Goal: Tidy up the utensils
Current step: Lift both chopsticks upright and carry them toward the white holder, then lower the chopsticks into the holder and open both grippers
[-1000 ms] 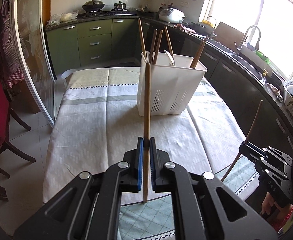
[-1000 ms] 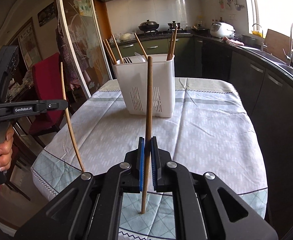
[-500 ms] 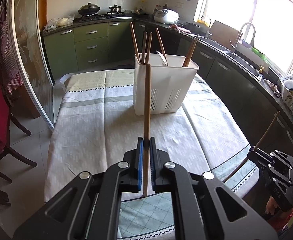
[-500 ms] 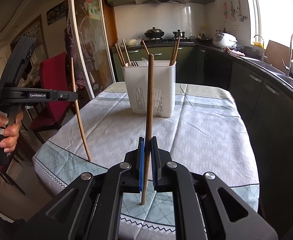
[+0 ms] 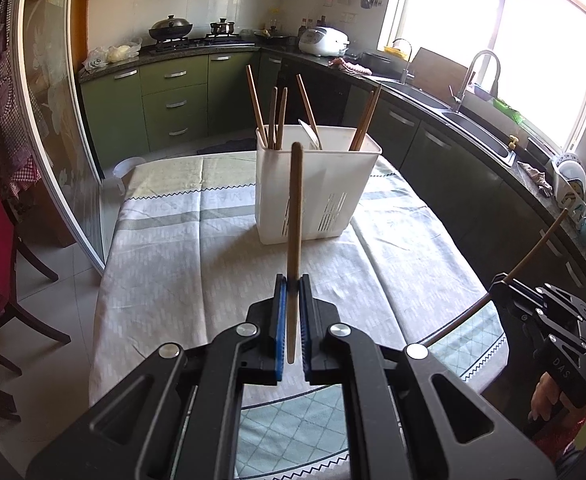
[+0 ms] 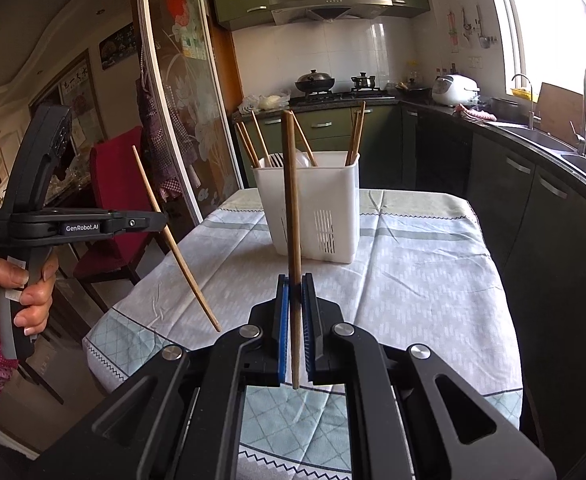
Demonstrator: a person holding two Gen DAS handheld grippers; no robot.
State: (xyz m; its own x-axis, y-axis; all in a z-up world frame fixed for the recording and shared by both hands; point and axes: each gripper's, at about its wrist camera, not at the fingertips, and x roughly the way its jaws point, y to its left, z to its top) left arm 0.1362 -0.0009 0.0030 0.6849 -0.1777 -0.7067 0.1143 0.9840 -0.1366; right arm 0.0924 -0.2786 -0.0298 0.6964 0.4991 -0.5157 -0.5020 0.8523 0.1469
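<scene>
Chopsticks are gripped one in each gripper, both above the near edge of the tabletop (image 5: 165, 288). In the left wrist view, a wooden chopstick (image 5: 295, 216) is clamped upright between the blue-padded jaws of the left gripper (image 5: 291, 292), its upper end seen against the front wall of a white utensil holder (image 5: 345, 176). In the right wrist view, a darker chopstick (image 6: 292, 216) is held the same way by the right gripper (image 6: 295, 292), with the jaws drawn narrow on its shaft and its lower end showing below the pads. The utensil holder (image 6: 333, 200) is set toward the far edge of the tabletop (image 6: 421, 280), which is covered by a pale patterned cloth. Several more chopsticks (image 5: 277, 116) are leaned inside the holder, some at its left corner and some at its right, and a white spoon-like piece (image 5: 309, 134) is seen among them. At the left edge of the right wrist view, the left gripper (image 6: 161, 222) is seen from the side, held by a hand (image 6: 17, 292), with its chopstick (image 6: 177, 248) slanted across it.
</scene>
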